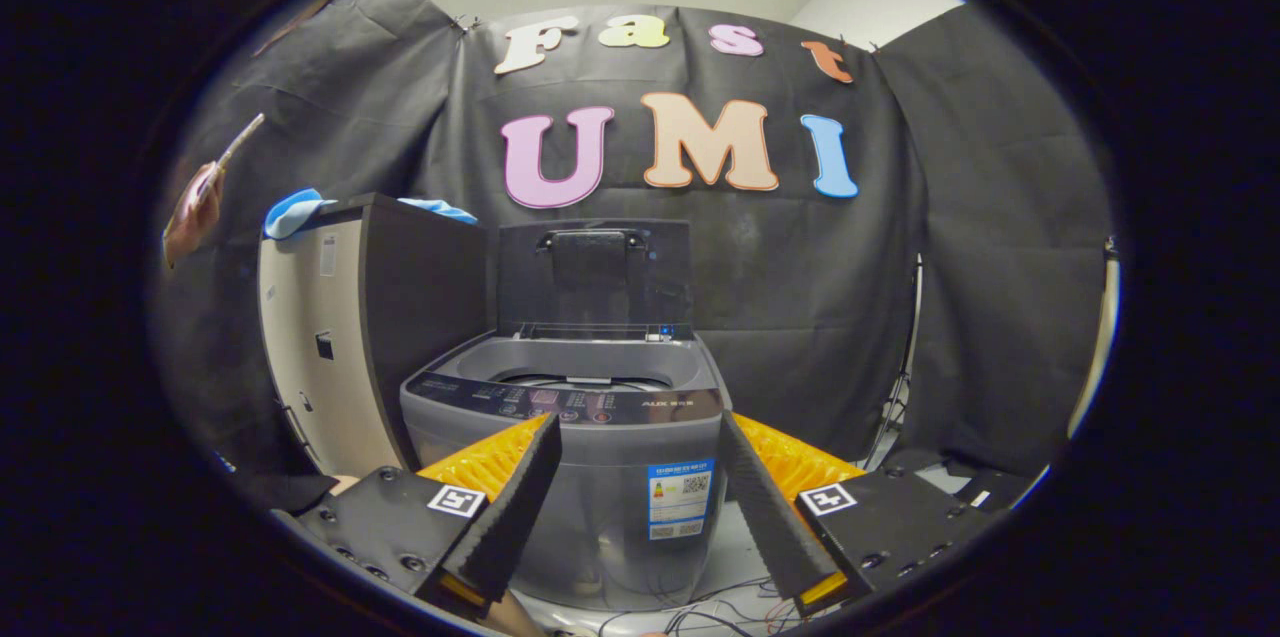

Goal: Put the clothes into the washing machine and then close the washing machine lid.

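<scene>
Facing the washing machine [600, 437], the gripper [634, 462] holds its two fingers [515, 507] spread wide apart with nothing between them; the machine's grey front shows through the gap. The washing machine lid [594, 277] stands raised upright at the rear of the machine, leaving the tub opening exposed. A tall cabinet [370, 327] stands just beside the machine, on its left. Blue clothes [295, 214] lie on top of that cabinet. Cables [700, 607] run across the floor below the machine's front.
</scene>
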`<state>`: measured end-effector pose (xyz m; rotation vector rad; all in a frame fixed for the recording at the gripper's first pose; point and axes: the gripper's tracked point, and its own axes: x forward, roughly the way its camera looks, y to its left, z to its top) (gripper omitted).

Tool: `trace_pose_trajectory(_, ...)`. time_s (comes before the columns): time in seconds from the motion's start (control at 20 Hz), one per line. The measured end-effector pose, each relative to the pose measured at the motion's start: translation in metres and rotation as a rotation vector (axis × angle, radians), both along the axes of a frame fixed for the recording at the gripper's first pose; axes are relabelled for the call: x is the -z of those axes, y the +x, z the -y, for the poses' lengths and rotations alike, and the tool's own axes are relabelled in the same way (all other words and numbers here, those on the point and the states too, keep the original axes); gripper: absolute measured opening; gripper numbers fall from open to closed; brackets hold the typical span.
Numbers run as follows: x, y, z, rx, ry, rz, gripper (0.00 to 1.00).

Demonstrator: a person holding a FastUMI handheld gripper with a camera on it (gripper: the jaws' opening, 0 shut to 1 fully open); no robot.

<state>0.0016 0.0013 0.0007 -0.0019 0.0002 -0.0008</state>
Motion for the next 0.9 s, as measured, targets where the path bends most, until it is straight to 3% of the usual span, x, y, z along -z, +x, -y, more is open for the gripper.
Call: trace_pose_trajectory(0.9,0.0011,0.0004,-0.0017,-0.003,-0.002,0.001,0.98)
